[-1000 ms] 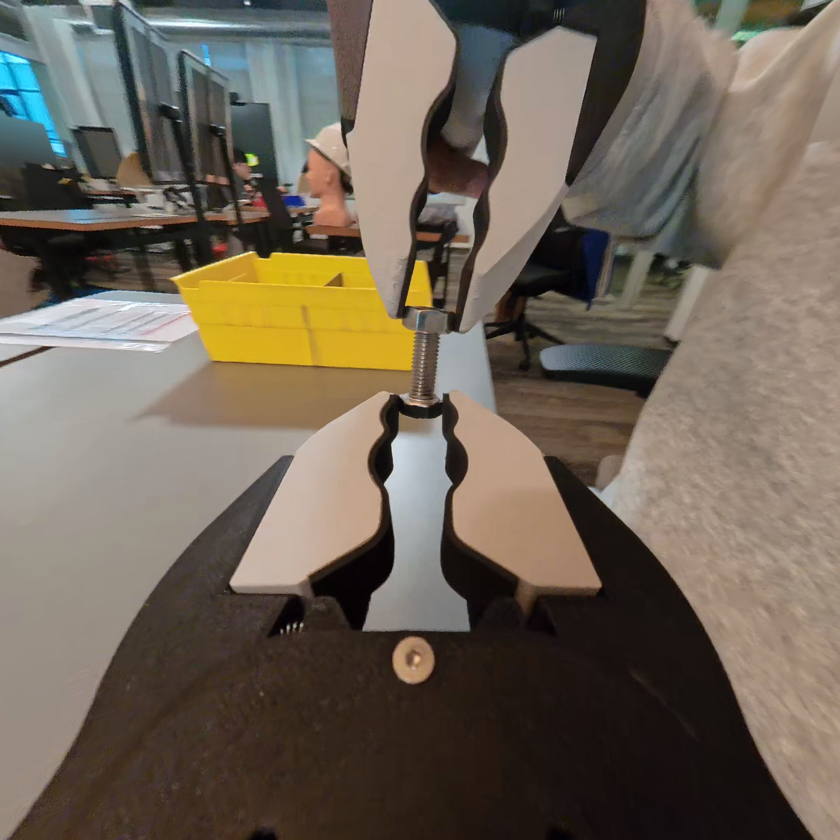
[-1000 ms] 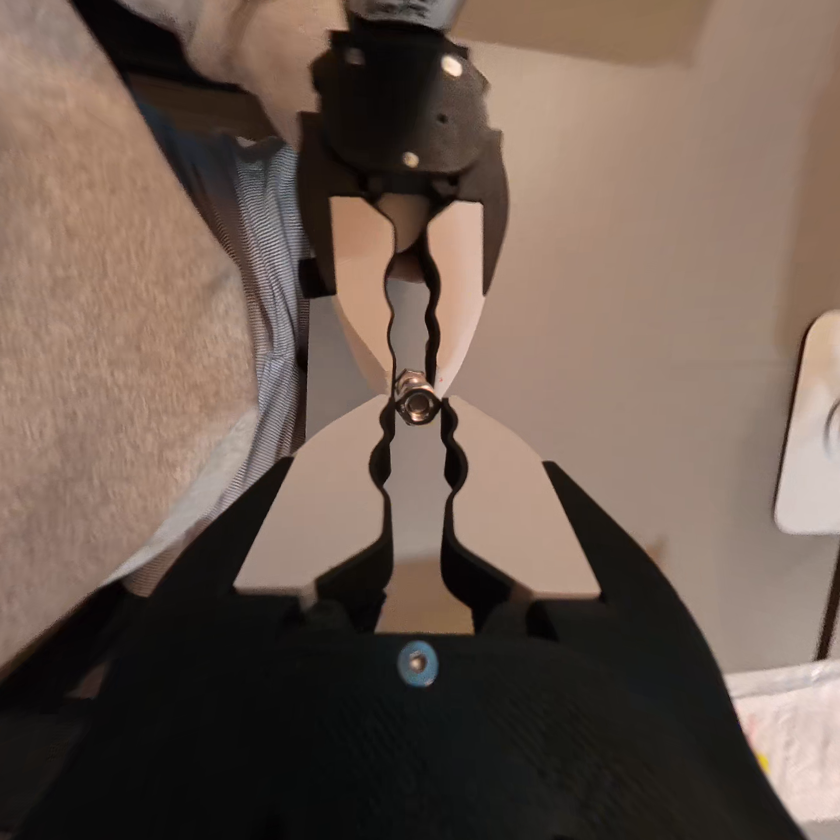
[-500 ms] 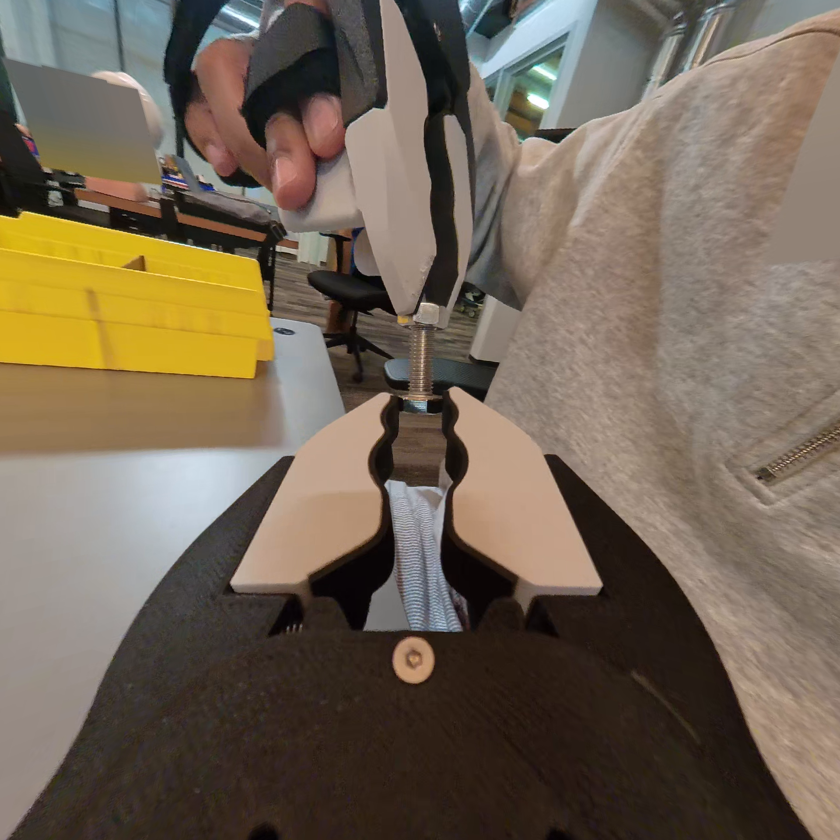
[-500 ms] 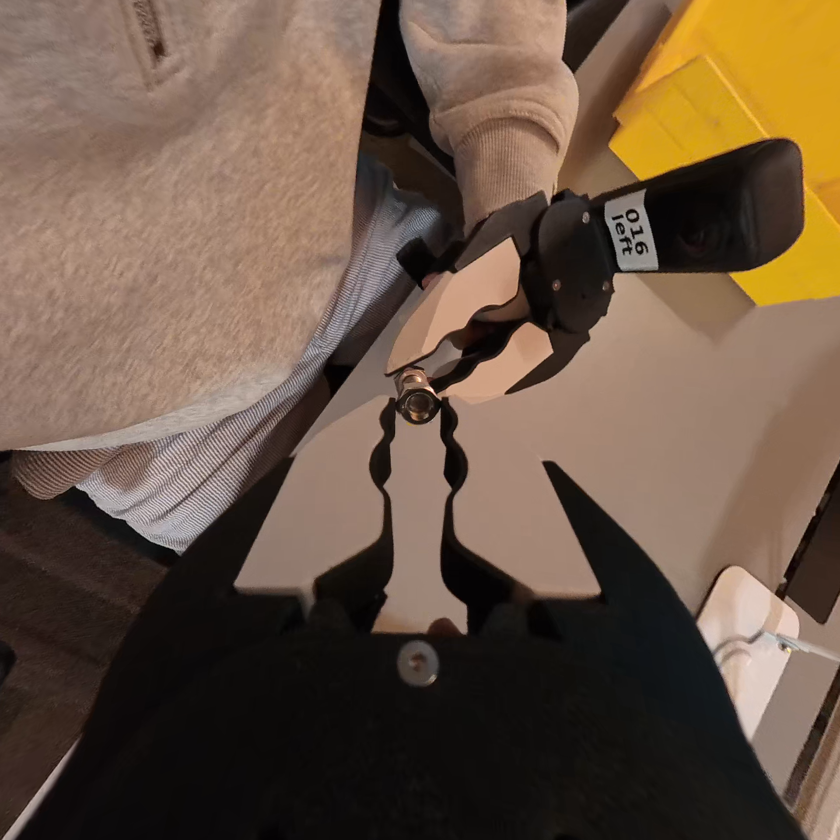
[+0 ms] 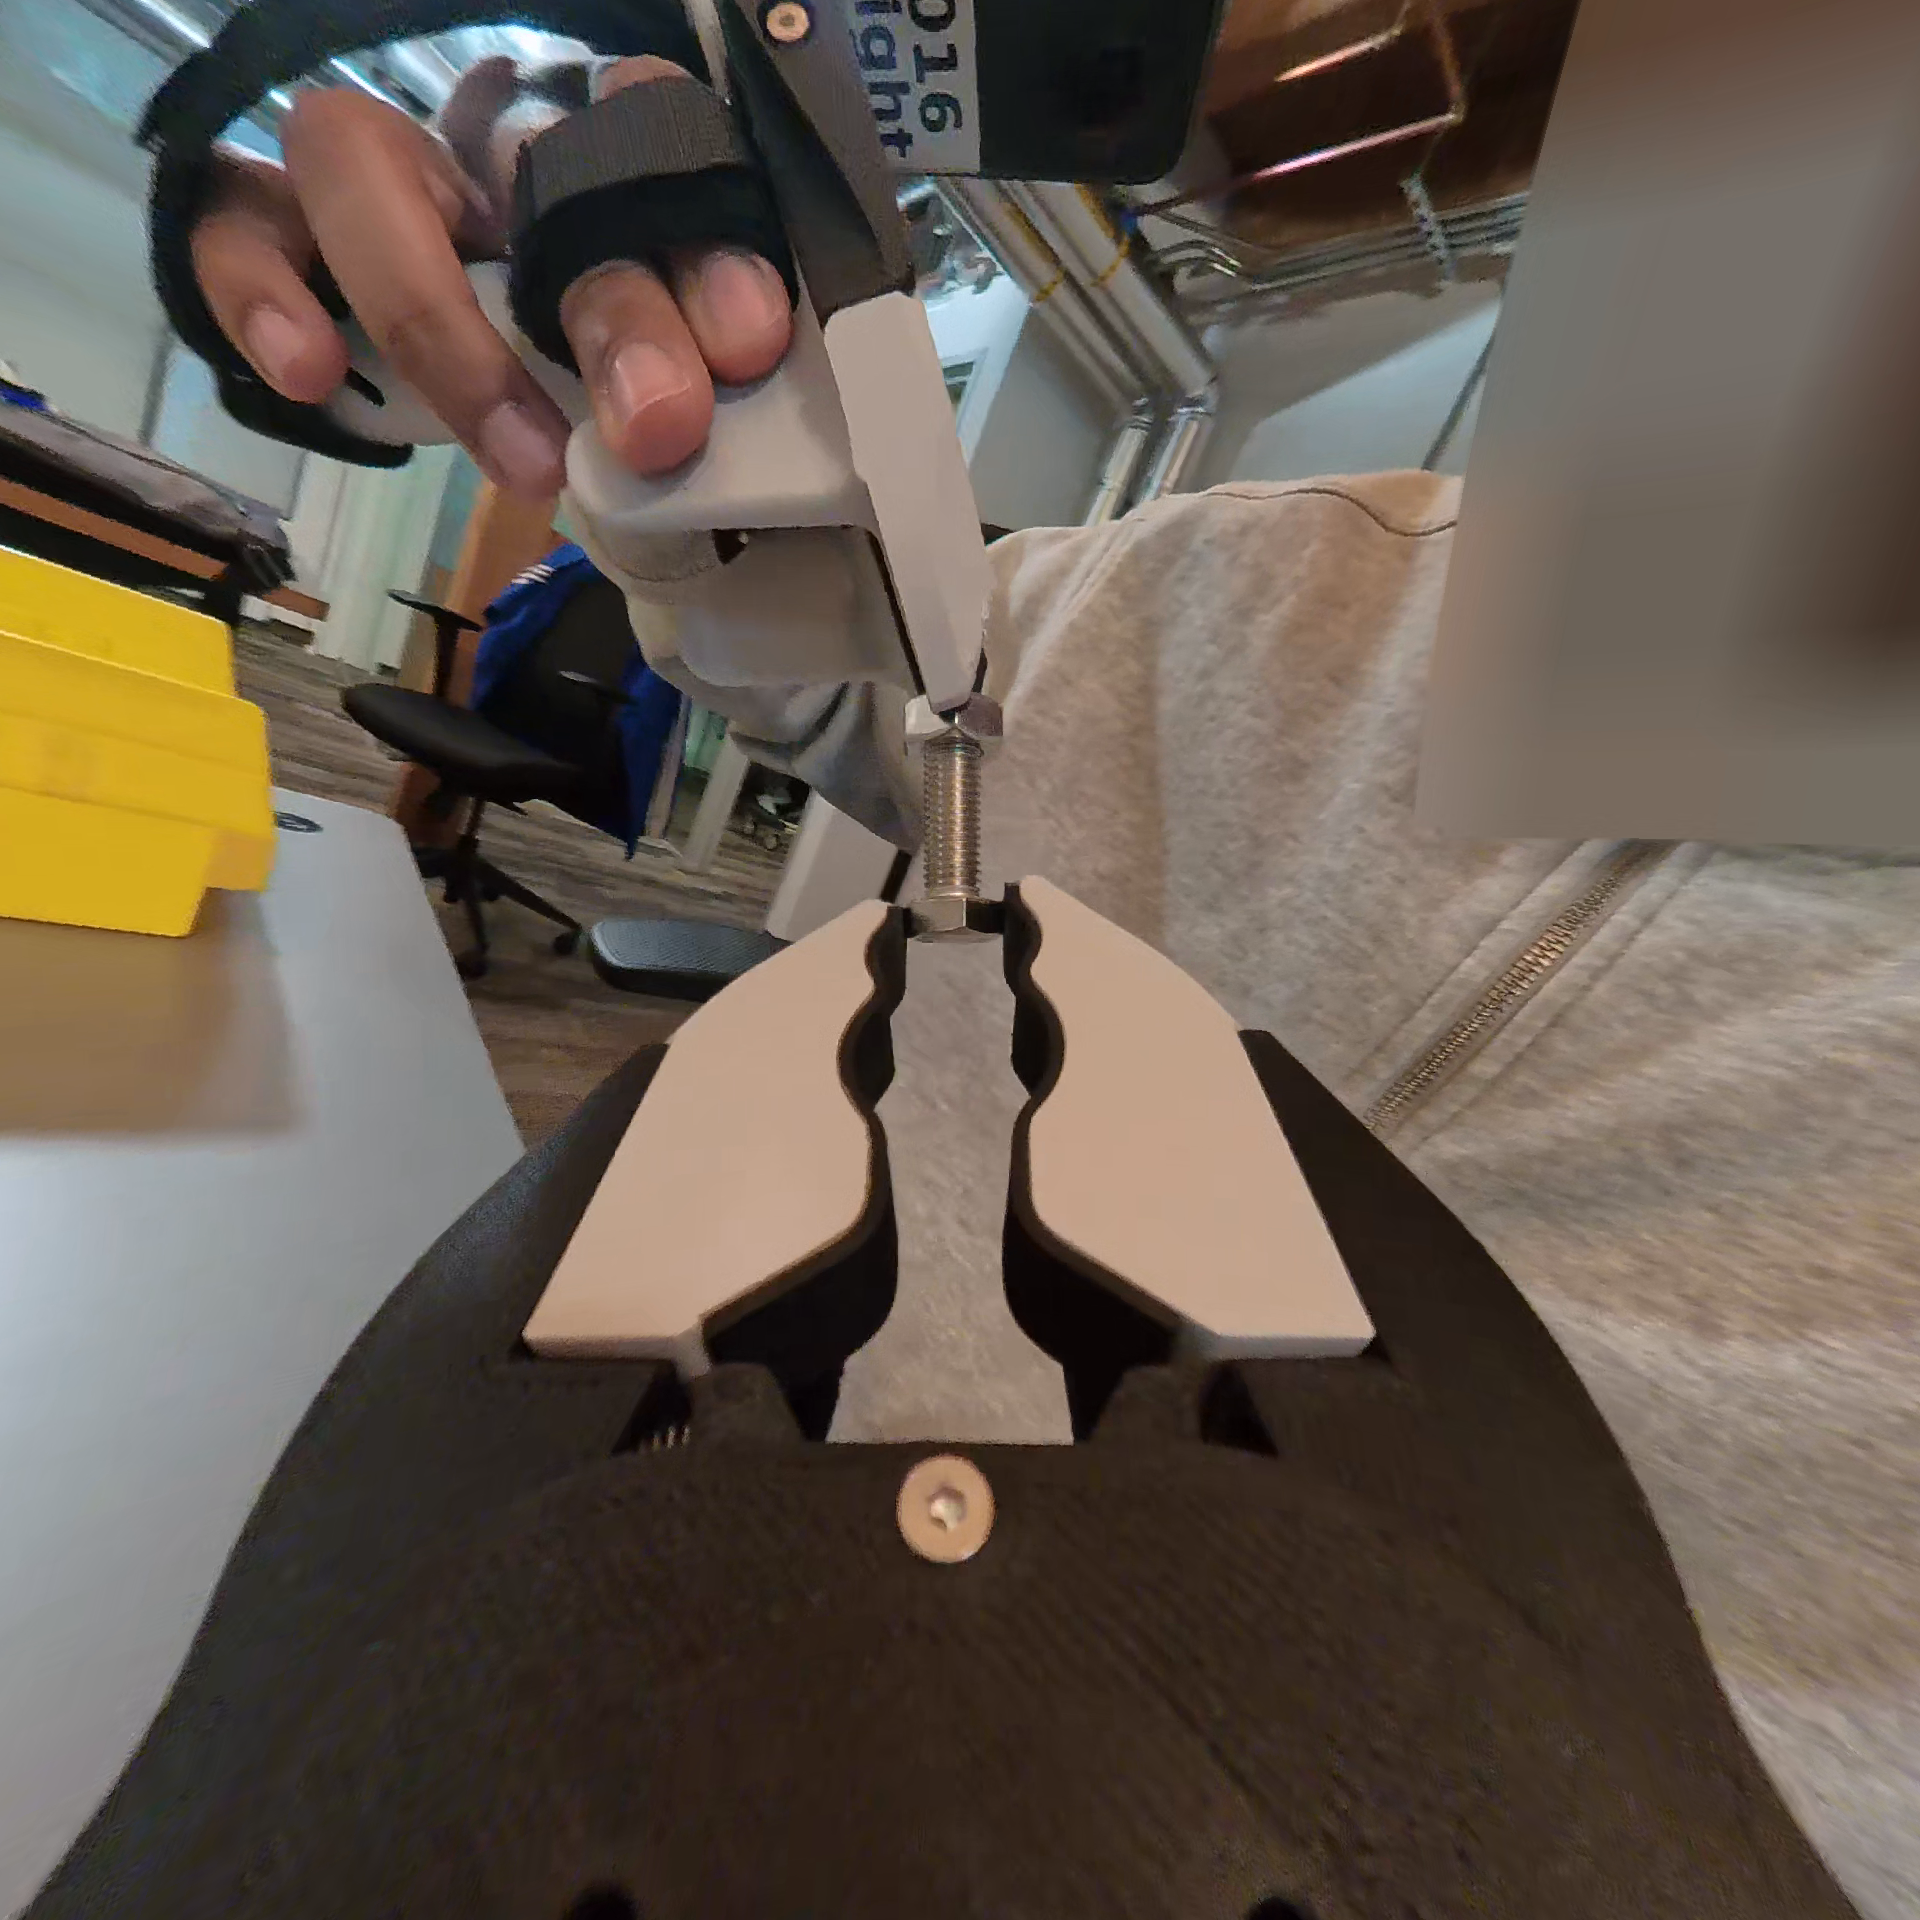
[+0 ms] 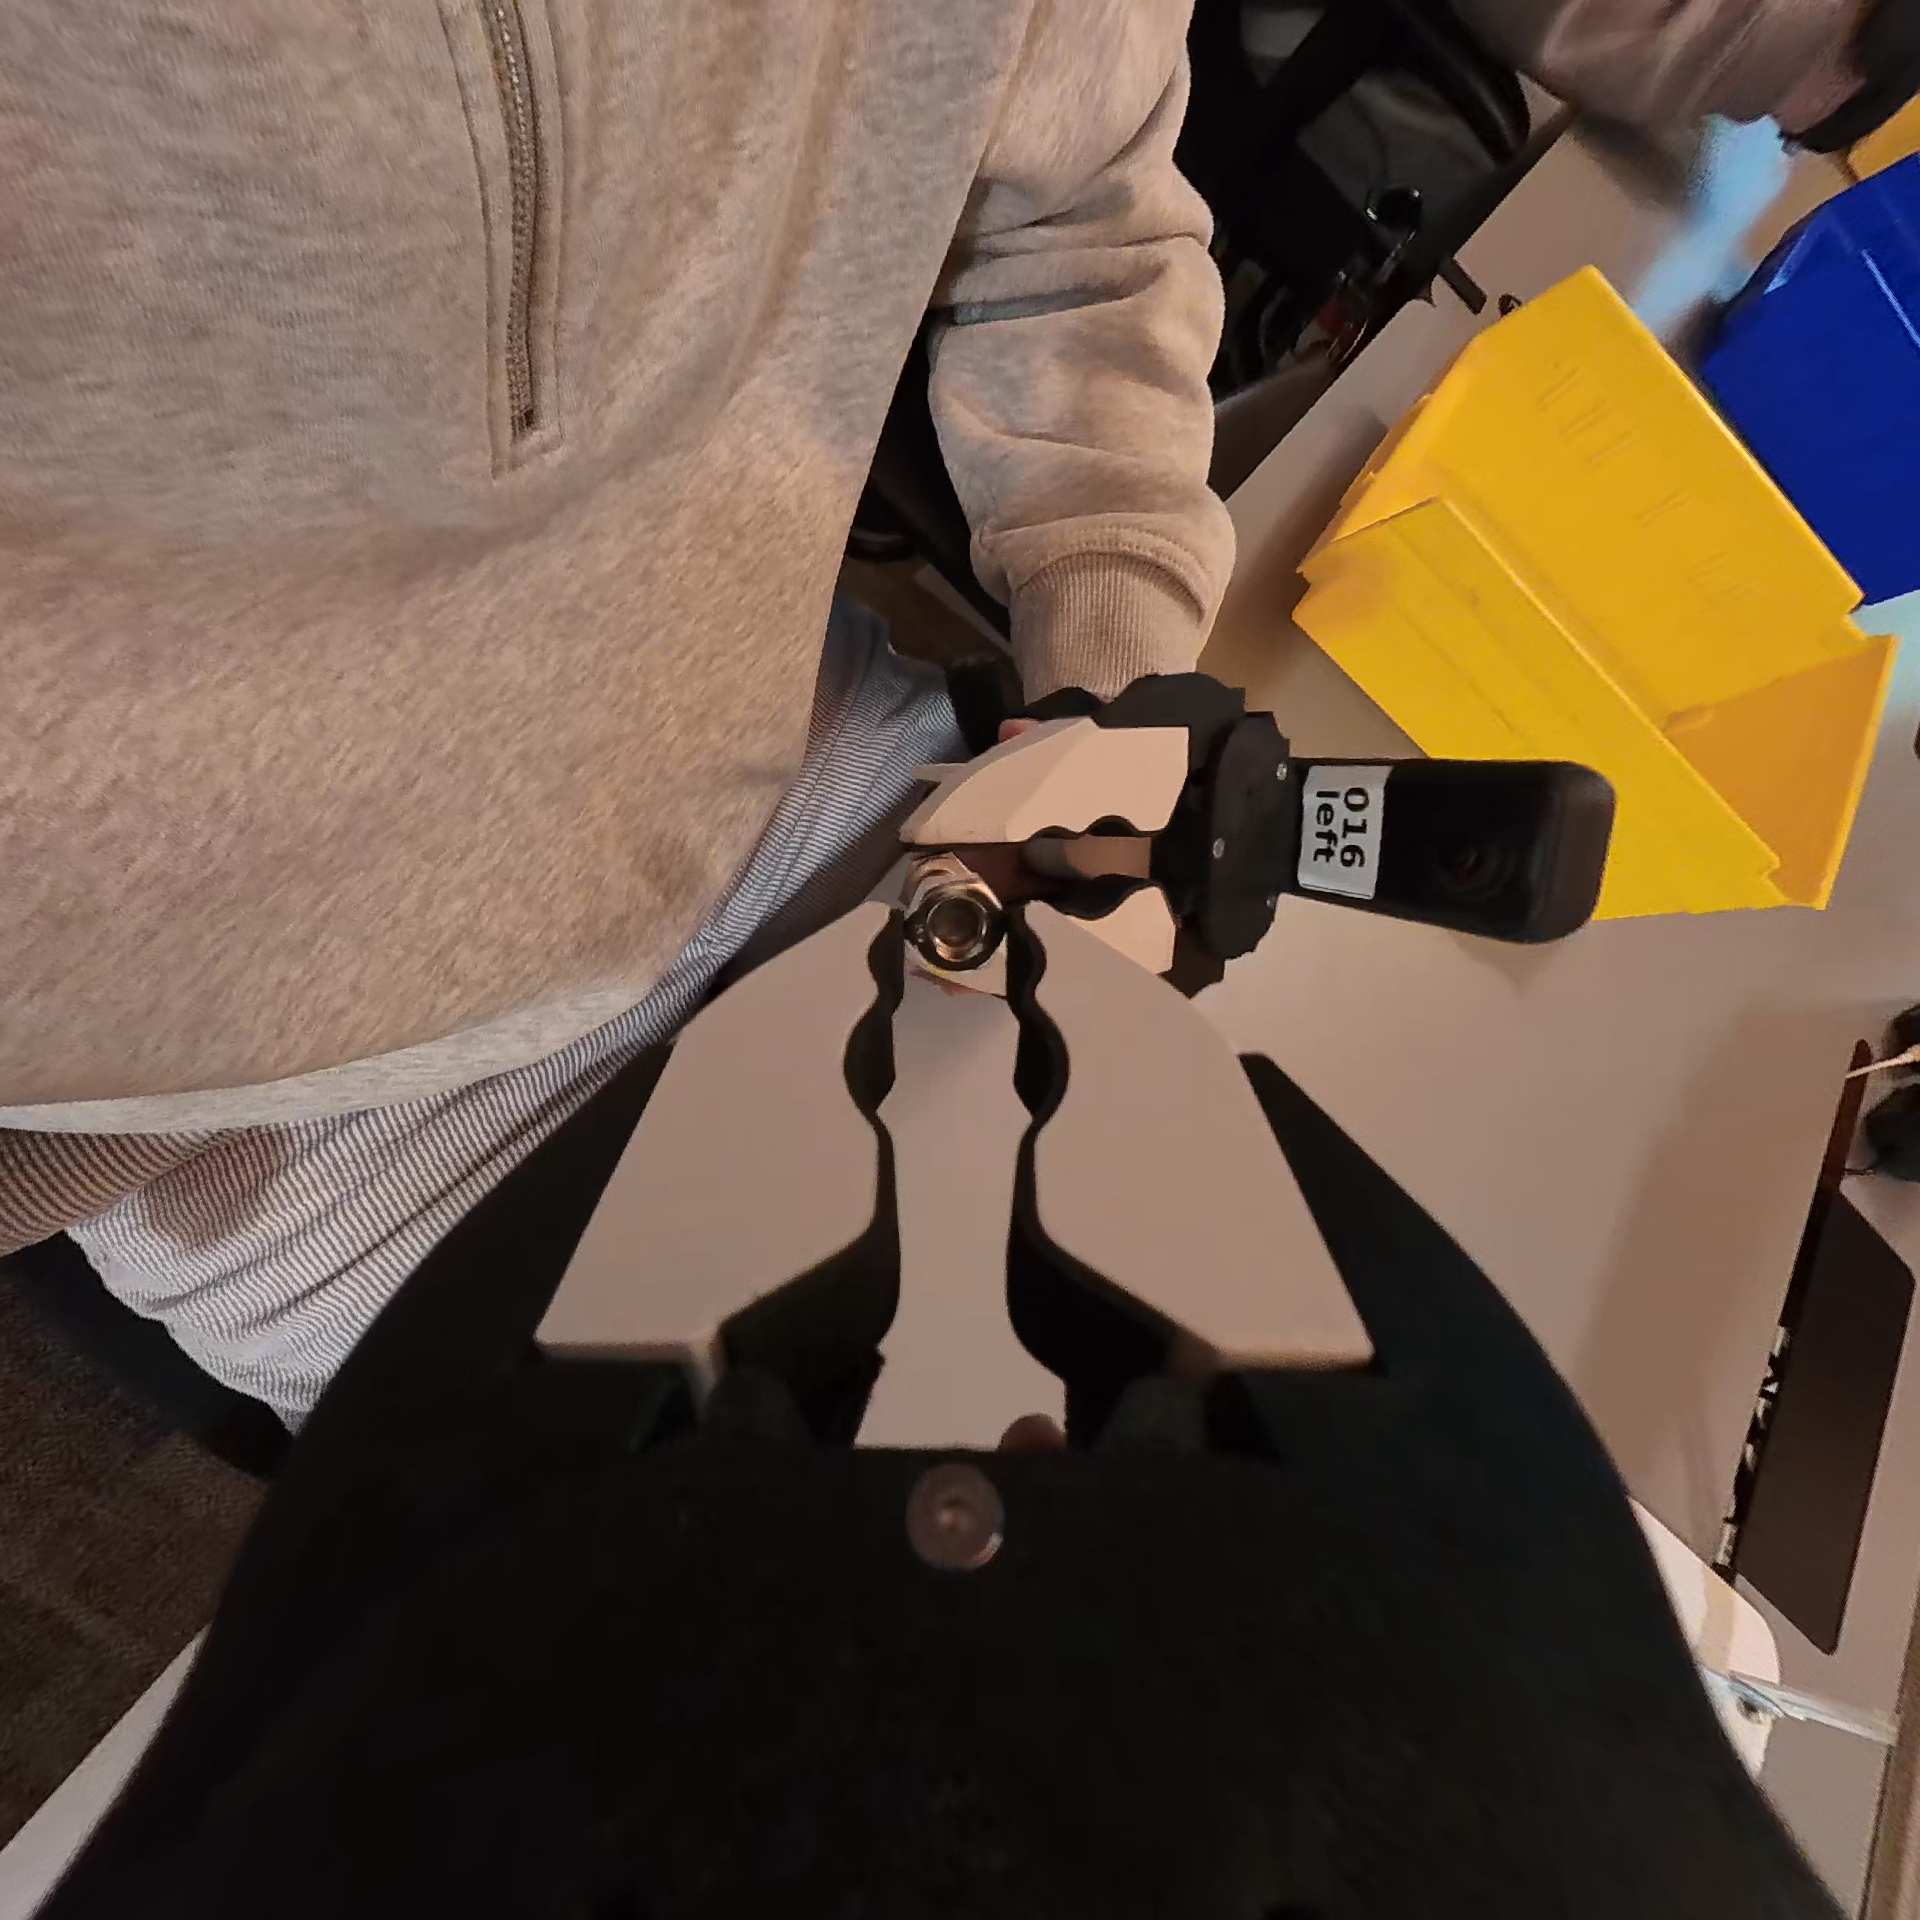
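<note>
Since the earlier frames the pair had swung off the grey table (image 5: 156, 1195) toward the person's sweatshirt (image 5: 1558, 1247). The left gripper (image 5: 948, 920) pinched the nut (image 5: 943, 918) at frame centre; the right gripper (image 6: 951, 925) clamped the bolt (image 5: 954, 805) head above it.

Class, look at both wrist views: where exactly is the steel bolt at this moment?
The bolt stands upright in mid-air, off the table's edge, before the person's grey sweater: the right gripper pinches its head, the left gripper the nut.
</note>
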A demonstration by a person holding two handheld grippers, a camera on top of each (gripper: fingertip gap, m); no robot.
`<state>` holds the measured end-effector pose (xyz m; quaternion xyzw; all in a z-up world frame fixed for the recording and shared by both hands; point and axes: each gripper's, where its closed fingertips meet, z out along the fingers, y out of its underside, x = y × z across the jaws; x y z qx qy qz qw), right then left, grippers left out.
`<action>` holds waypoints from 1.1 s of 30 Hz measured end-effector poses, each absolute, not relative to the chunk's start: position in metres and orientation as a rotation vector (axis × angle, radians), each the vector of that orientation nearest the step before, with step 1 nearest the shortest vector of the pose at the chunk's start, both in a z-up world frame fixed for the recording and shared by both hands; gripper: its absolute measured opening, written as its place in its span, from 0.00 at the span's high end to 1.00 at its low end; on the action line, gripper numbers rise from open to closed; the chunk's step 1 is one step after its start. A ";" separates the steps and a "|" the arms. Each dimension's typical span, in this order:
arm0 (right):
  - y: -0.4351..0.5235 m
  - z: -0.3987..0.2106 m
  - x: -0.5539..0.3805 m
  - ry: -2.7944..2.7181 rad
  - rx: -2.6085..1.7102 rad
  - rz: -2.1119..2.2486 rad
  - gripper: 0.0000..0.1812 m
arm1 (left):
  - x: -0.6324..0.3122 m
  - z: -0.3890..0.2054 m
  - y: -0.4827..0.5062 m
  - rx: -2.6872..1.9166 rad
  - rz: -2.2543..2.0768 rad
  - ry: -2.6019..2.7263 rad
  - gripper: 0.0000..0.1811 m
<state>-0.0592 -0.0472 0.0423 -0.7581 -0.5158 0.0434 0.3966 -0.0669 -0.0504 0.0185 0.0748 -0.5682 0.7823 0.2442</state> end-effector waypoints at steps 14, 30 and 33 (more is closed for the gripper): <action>-0.043 0.010 -0.004 -0.667 -2.536 0.114 0.89 | 0.004 -0.009 -0.043 0.655 2.490 -2.326 0.75; -0.048 0.005 -0.014 -0.757 -2.573 0.129 0.89 | -0.007 -0.026 -0.059 0.533 2.322 -2.503 0.89; -0.055 0.003 -0.027 -1.083 -2.413 0.090 0.89 | -0.019 -0.028 -0.066 0.427 2.278 -2.440 0.89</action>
